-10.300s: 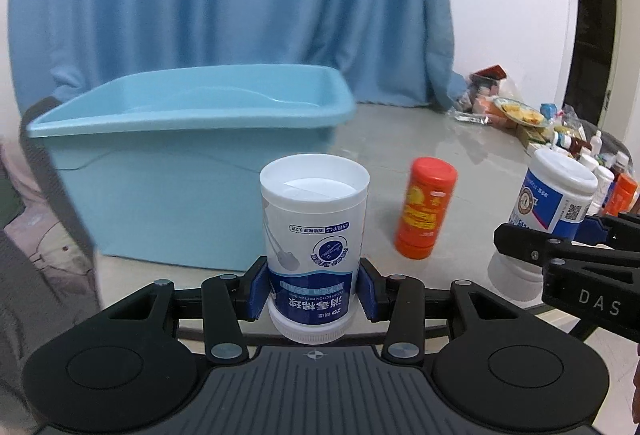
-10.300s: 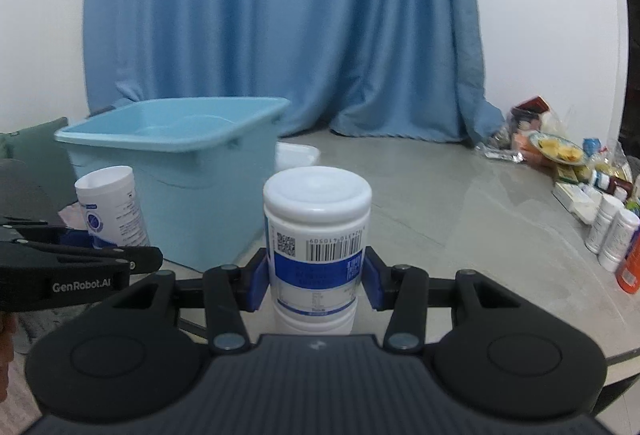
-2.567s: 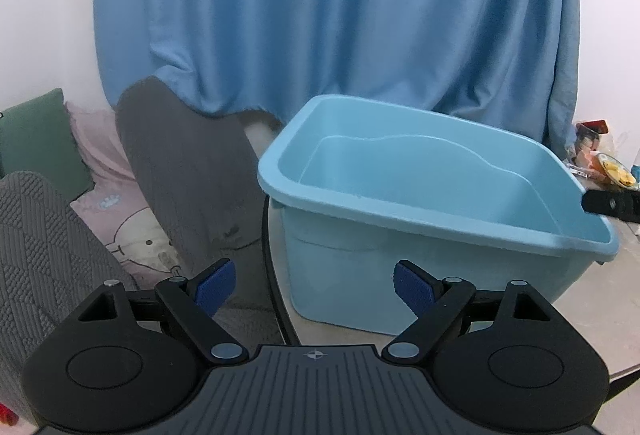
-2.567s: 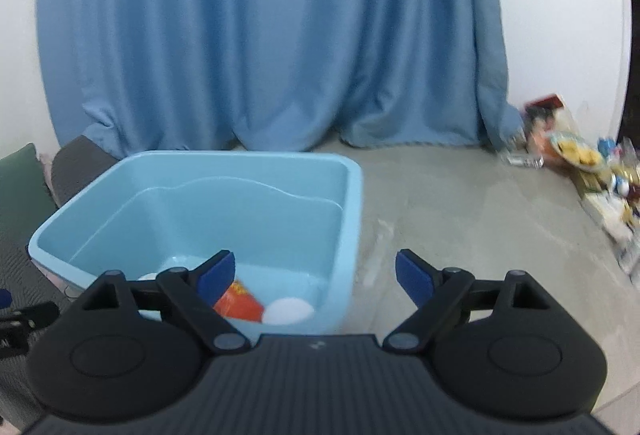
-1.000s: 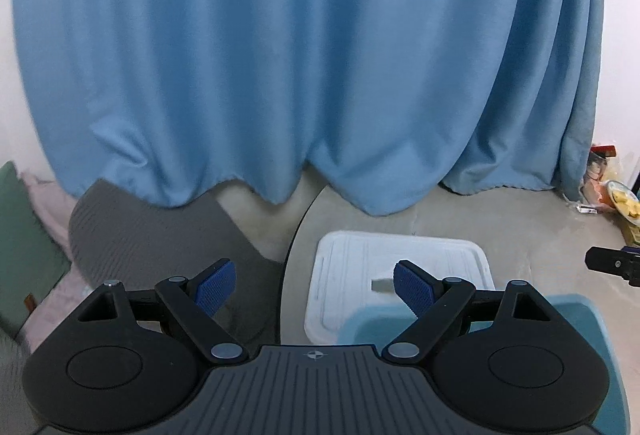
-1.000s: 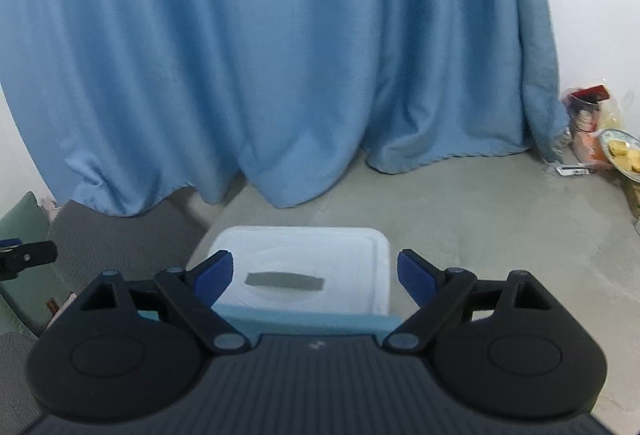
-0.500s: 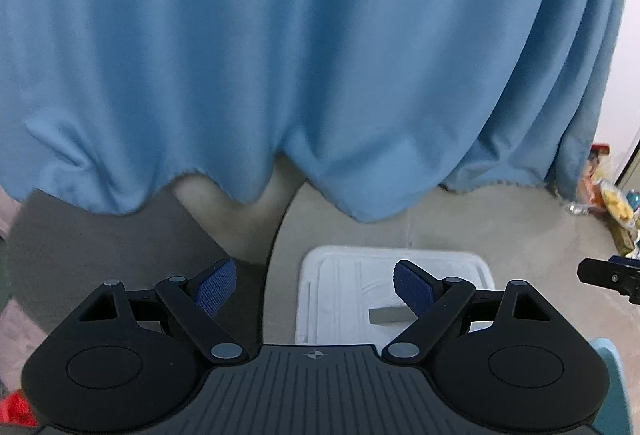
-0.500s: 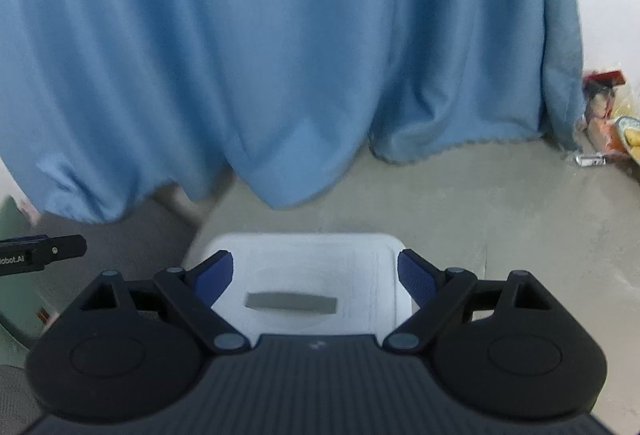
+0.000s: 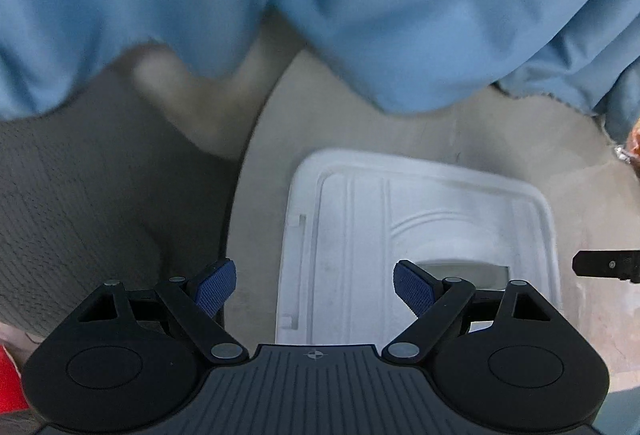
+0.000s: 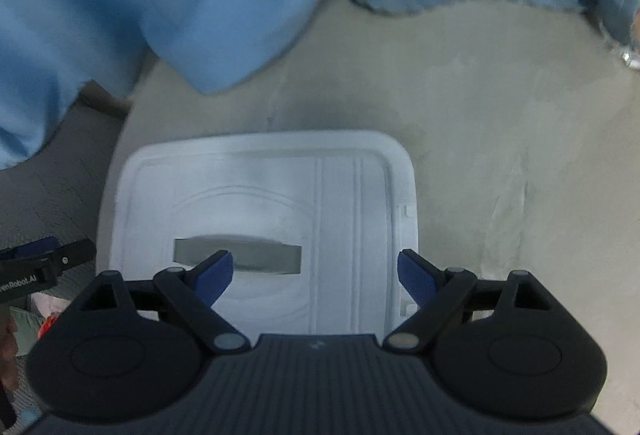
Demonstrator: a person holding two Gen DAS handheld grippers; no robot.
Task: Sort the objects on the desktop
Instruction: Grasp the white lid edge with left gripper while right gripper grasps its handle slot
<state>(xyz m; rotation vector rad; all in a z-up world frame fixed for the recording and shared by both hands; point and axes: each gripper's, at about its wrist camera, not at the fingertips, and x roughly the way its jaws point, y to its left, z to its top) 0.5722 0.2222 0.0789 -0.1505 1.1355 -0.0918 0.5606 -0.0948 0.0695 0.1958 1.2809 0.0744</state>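
left wrist view: left tool [image 9: 315,285] spread and empty above the left edge of the white lid [image 9: 420,235] lying flat on the tabletop [image 9: 500,131], right tool [image 10: 315,275] likewise spread over its right side, apparently placed for a two-sided lift.

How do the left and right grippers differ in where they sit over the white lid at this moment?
The left gripper straddles the lid's left edge, one pad over bare table, while the right gripper straddles the right edge. The handle slot lies just behind the right gripper's left pad, but behind the left gripper's right pad. Both are open, empty, and above the lid.
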